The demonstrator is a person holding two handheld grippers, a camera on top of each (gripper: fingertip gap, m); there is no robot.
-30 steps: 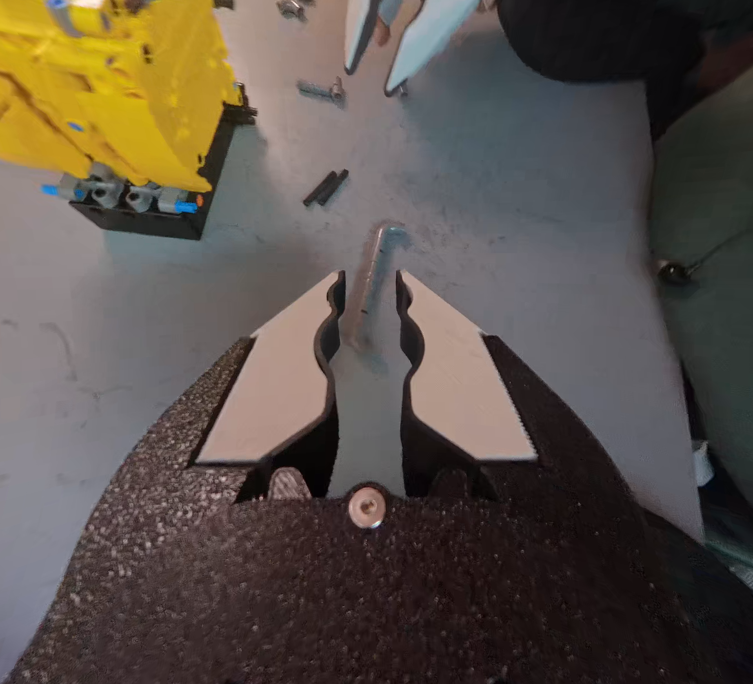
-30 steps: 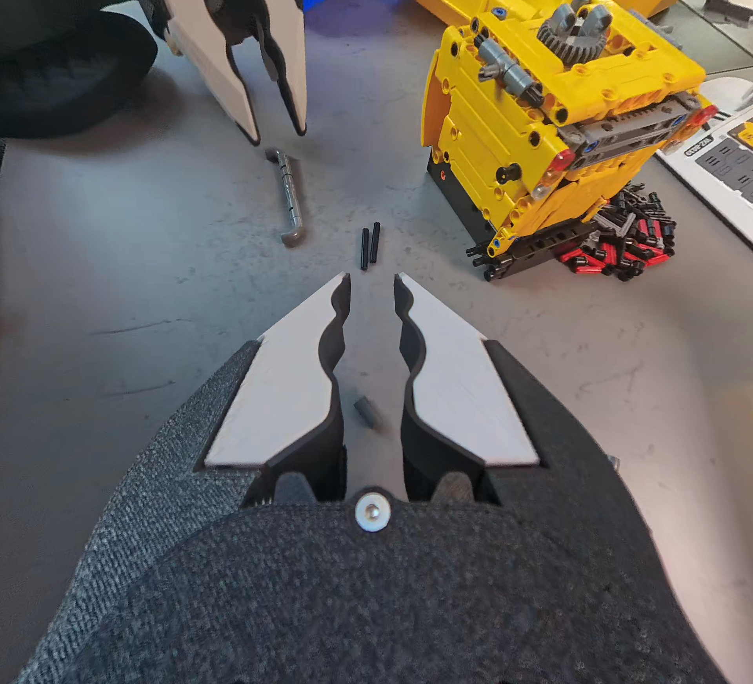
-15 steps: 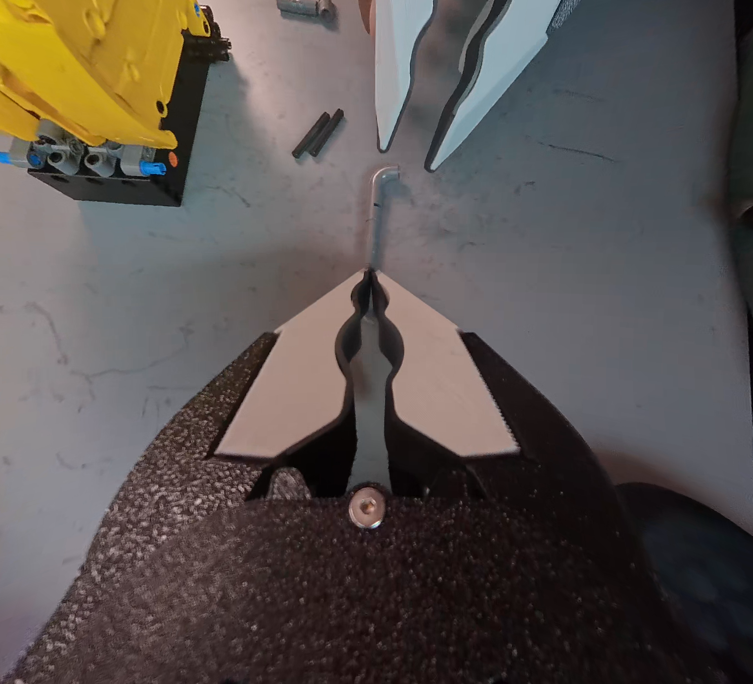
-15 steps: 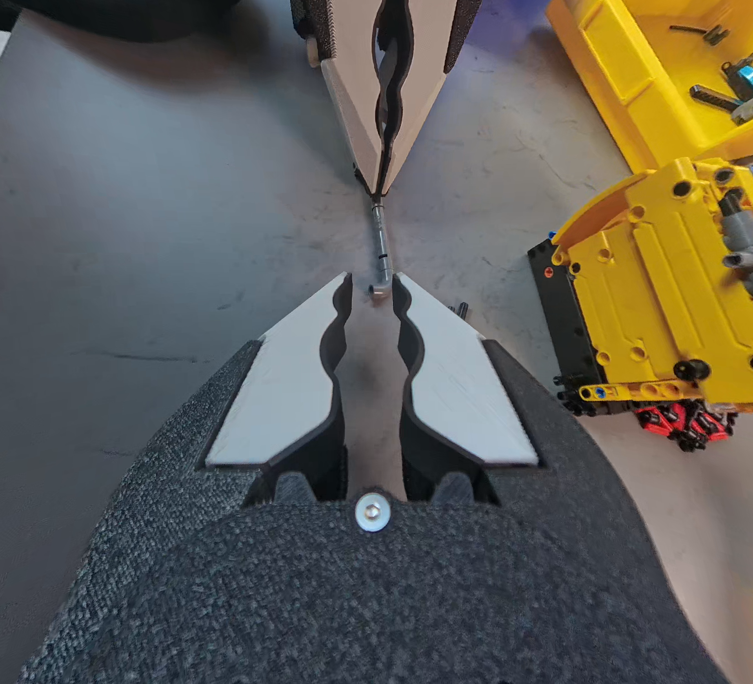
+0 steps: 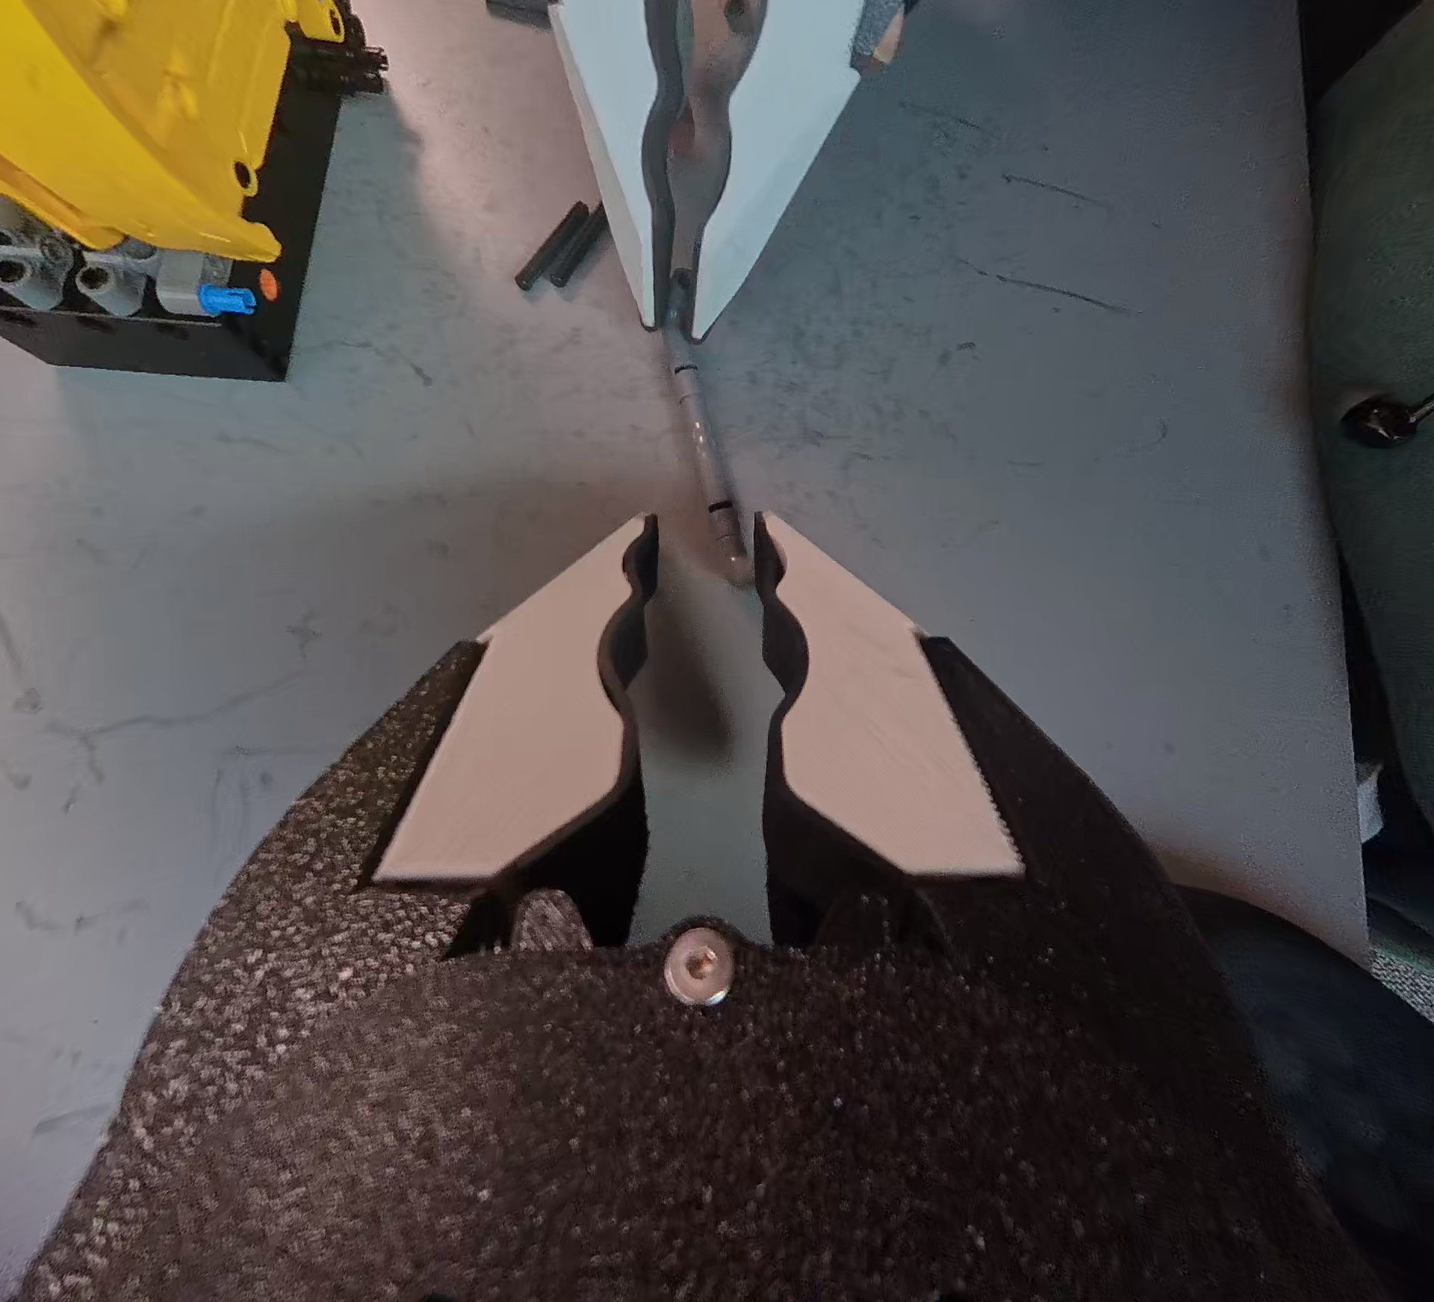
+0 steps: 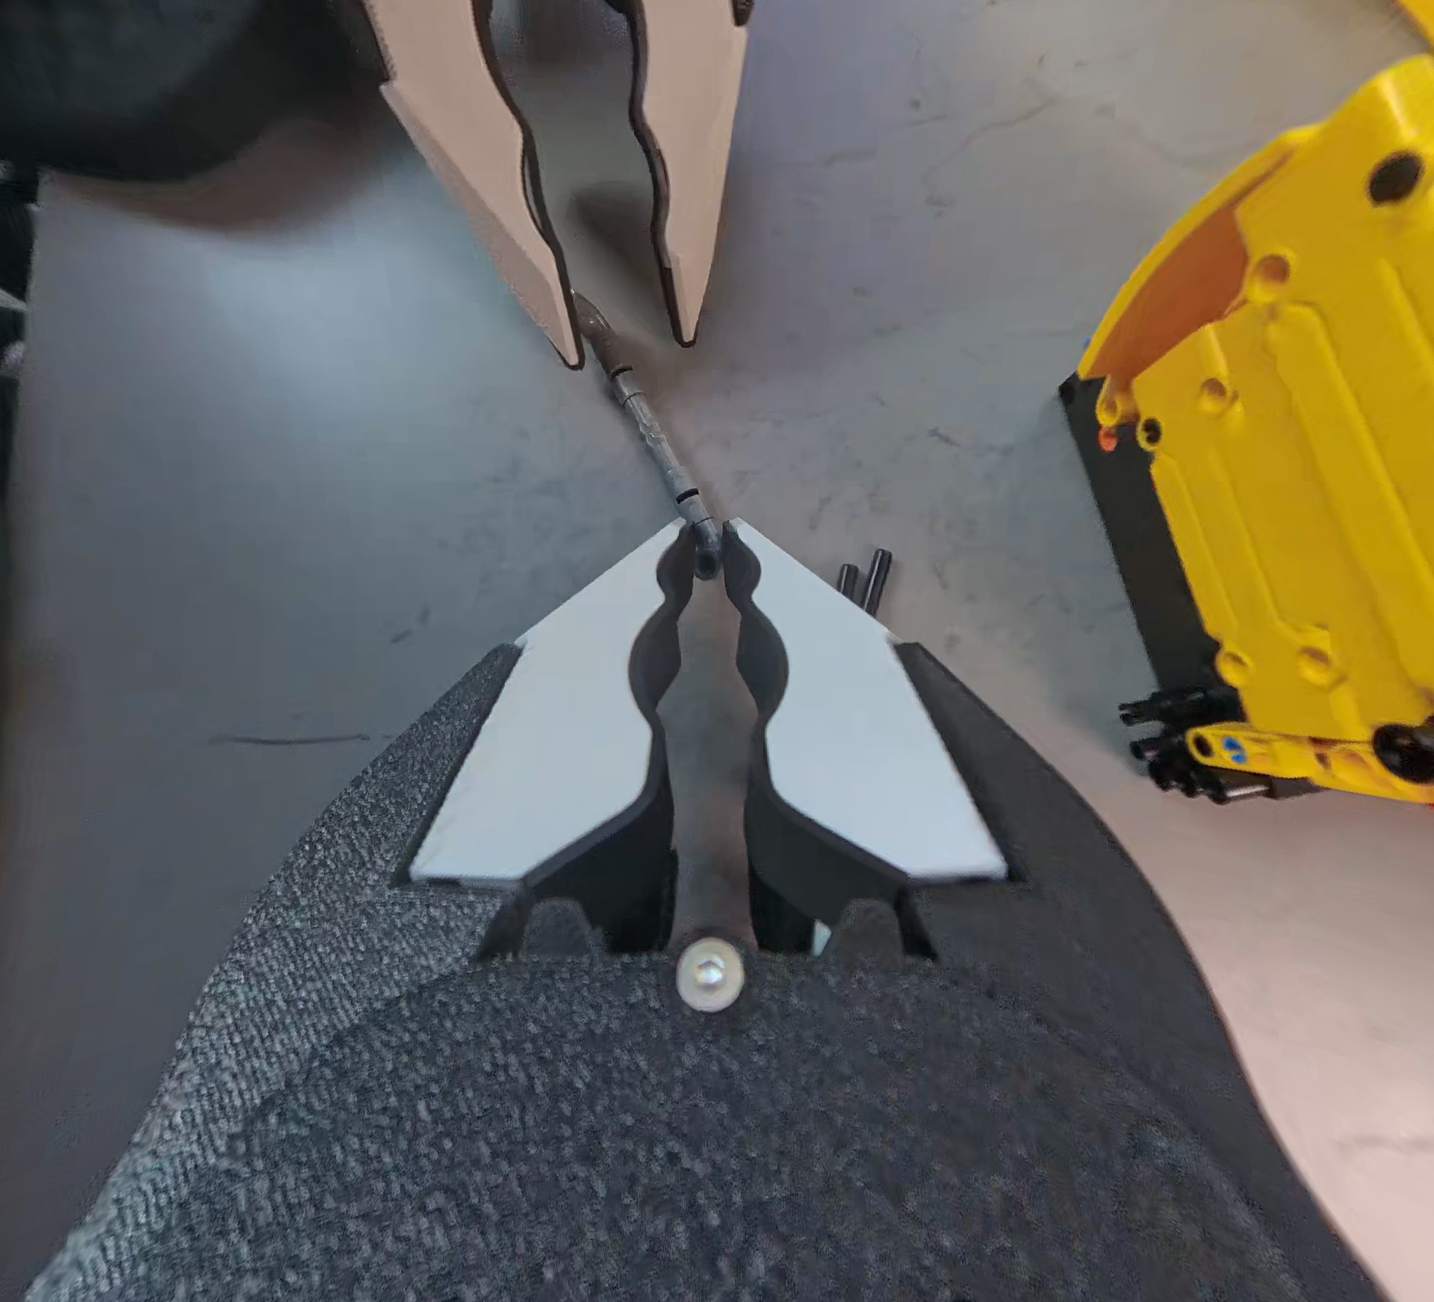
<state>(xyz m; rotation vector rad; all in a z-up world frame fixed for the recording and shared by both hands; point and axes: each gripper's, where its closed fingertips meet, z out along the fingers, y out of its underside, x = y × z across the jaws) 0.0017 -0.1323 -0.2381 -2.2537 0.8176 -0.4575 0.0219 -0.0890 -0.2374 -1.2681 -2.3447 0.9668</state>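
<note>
Grey scuffed tabletop (image 5: 1009, 489) at frame centre carries a thin, rigid, light grey plastic rod (image 6: 656, 454): right gripper (image 6: 706, 535) clamps its near end, left gripper (image 5: 702, 527) stands open around the other.

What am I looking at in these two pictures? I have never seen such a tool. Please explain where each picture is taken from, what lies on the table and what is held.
There is no robot here. A person holds a two-finger gripper in each hand, and each gripper carries a camera that looks forward along its fingers. One picture comes from the left gripper, the other from the right gripper, and the two point at each other.

On the grey table are a yellow brick model and two black pins.

The right gripper is shut on one end of a thin grey rod. The left gripper is open, and the rod's other end lies between its fingers, close against one of them.
</note>
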